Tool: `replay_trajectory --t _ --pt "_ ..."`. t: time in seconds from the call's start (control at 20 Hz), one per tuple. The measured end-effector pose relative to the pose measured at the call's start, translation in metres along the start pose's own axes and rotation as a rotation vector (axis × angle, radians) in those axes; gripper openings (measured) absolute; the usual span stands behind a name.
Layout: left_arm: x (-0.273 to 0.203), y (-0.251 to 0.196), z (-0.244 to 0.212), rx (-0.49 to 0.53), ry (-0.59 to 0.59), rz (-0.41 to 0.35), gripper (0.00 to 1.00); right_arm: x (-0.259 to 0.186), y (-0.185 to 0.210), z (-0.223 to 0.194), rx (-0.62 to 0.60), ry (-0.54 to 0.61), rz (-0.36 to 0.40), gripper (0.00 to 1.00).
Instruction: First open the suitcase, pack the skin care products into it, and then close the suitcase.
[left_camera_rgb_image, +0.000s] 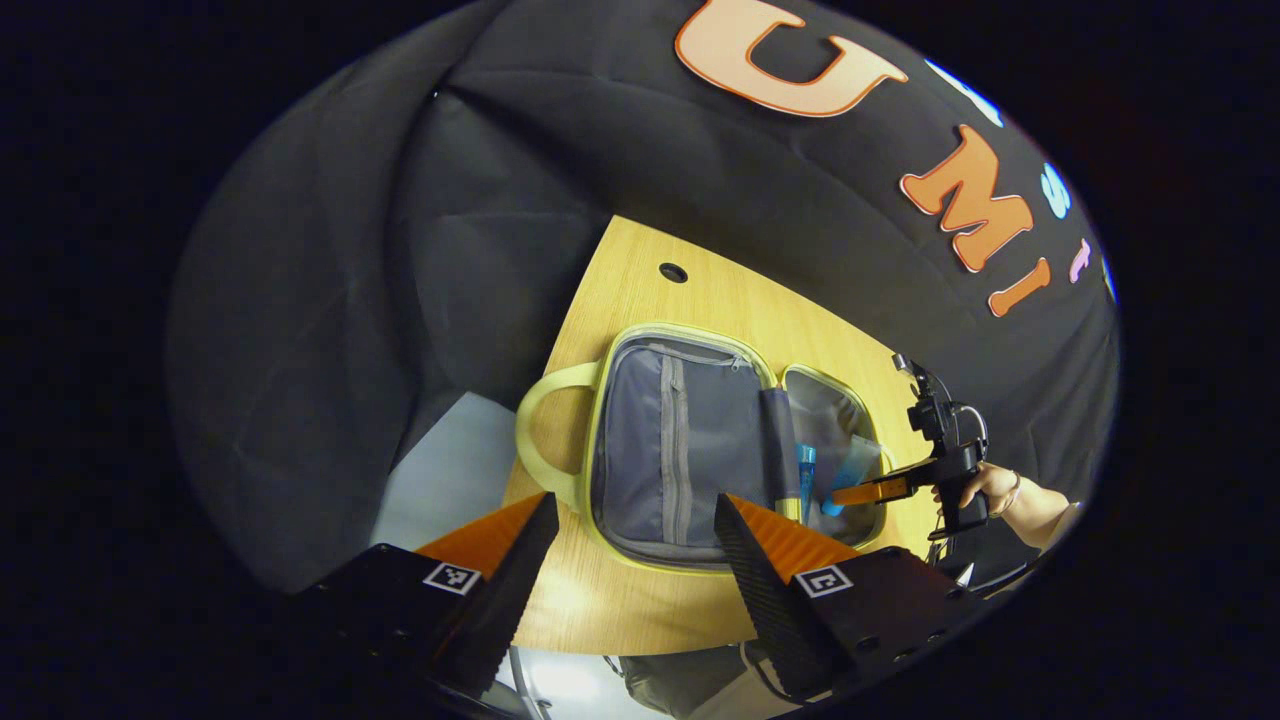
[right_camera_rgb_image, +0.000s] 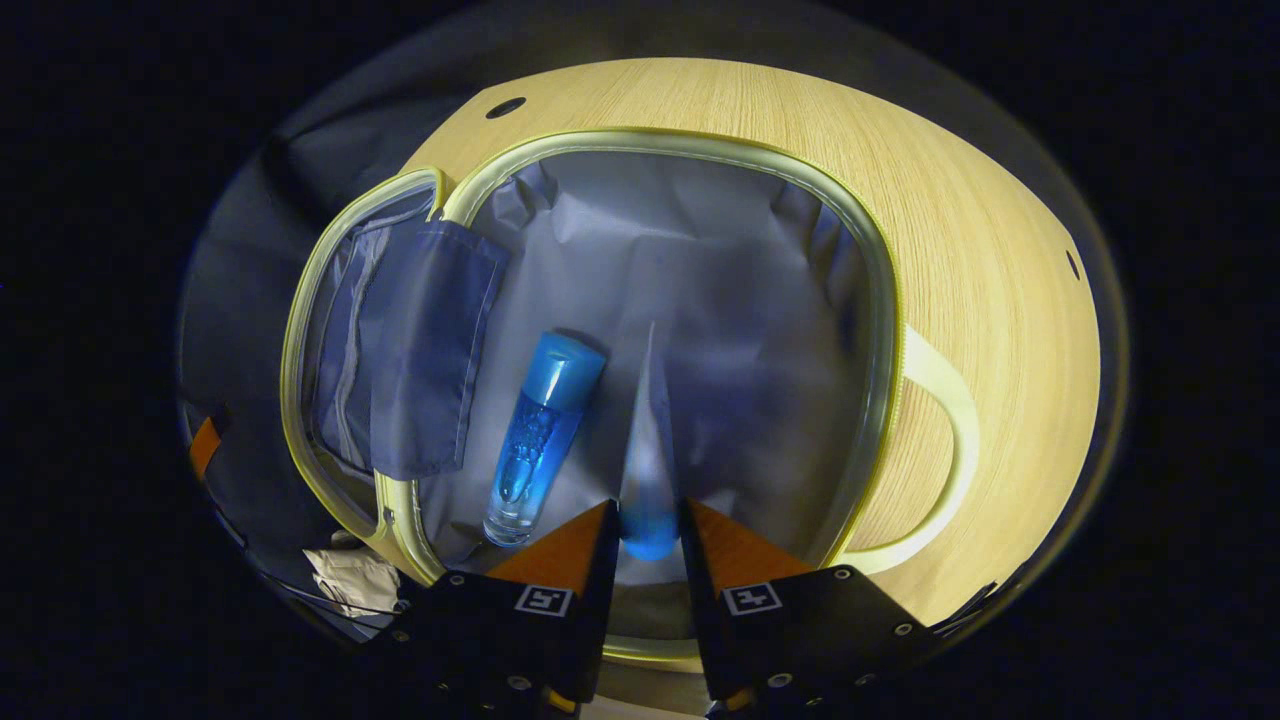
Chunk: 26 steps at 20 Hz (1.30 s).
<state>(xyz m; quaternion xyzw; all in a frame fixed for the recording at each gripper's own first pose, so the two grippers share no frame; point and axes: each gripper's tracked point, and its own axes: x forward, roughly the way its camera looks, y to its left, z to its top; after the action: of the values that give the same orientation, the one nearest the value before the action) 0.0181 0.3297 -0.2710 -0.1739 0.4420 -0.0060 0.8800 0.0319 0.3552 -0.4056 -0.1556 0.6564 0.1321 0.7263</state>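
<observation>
Gripping a blue squeeze tube (right_camera_rgb_image: 648, 450) by its cap end, the right gripper (right_camera_rgb_image: 648, 525) has both fingers pressed against the tube's sides in the right gripper view. The tube extends forward from the fingers, its flat crimped end pointing toward the far wall of the compartment. It hangs over the grey fabric lining of the open yellow-green-rimmed soft suitcase (right_camera_rgb_image: 880, 300); whether the tube touches the lining cannot be told.

Just left of the tube, a clear blue bottle with a blue cap (right_camera_rgb_image: 540, 430) lies on the lining, cap pointing away from the fingers. Further left, the hinged lid half carries a grey fabric pocket. A yellow-green carry handle (right_camera_rgb_image: 950, 440) projects from the suitcase's right side onto the light wooden worktop (right_camera_rgb_image: 1000, 250).

In the left gripper view, the left gripper (left_camera_rgb_image: 635, 530) has its fingers spread wide apart, holding nothing, raised above the near edge of the worktop. Beyond them the suitcase lies fully open and flat on the worktop, with the zippered grey lid half toward the left and the compartment holding the bottle and tube toward the right. The right gripper reaches into that compartment from the right, held by a person's hand (left_camera_rgb_image: 985, 487).
</observation>
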Motion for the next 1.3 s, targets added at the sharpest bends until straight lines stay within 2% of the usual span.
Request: replay_trajectory --t 0.1,0.2,0.3,0.4,0.6,0.75,0.85,0.95,1.0,1.1,1.3 --pt "0.003 0.005 0.0 -0.001 0.005 0.002 0.98 -0.002 -0.005 0.003 0.006 -0.016 -0.013 0.44" --pt "0.006 0.009 0.002 0.0 0.002 0.004 0.98 -0.008 -0.007 0.005 0.003 -0.038 -0.017 0.53" --pt "0.012 0.012 0.005 -0.008 0.0 0.0 0.98 -0.017 -0.004 0.009 -0.004 -0.083 -0.006 0.85" --pt "0.02 0.018 0.008 -0.017 -0.008 -0.012 0.98 -0.031 0.003 0.016 -0.009 -0.16 0.023 0.95" --pt "0.04 0.048 0.017 -0.075 -0.04 -0.031 0.98 -0.062 0.015 0.026 -0.019 -0.32 0.064 0.95" --pt "0.065 0.083 0.023 -0.12 -0.048 -0.015 0.98 -0.079 0.015 0.022 -0.037 -0.384 0.051 0.95" --pt "0.08 0.101 0.023 -0.162 -0.039 -0.017 0.98 -0.086 0.015 0.017 -0.027 -0.403 0.053 0.95" --pt "0.094 0.109 0.019 -0.205 -0.027 -0.056 0.98 -0.093 0.009 0.012 -0.005 -0.41 0.042 0.95" --pt "0.102 0.11 0.017 -0.23 -0.013 -0.074 0.95 -0.095 0.005 0.009 0.001 -0.412 0.027 0.95" --pt "0.114 0.11 0.015 -0.268 0.0 -0.109 0.96 -0.1 -0.005 0.002 0.013 -0.412 0.006 0.95" --pt "0.127 0.109 0.02 -0.302 -0.005 -0.126 0.95 -0.099 -0.014 -0.011 0.074 -0.395 0.008 0.96"
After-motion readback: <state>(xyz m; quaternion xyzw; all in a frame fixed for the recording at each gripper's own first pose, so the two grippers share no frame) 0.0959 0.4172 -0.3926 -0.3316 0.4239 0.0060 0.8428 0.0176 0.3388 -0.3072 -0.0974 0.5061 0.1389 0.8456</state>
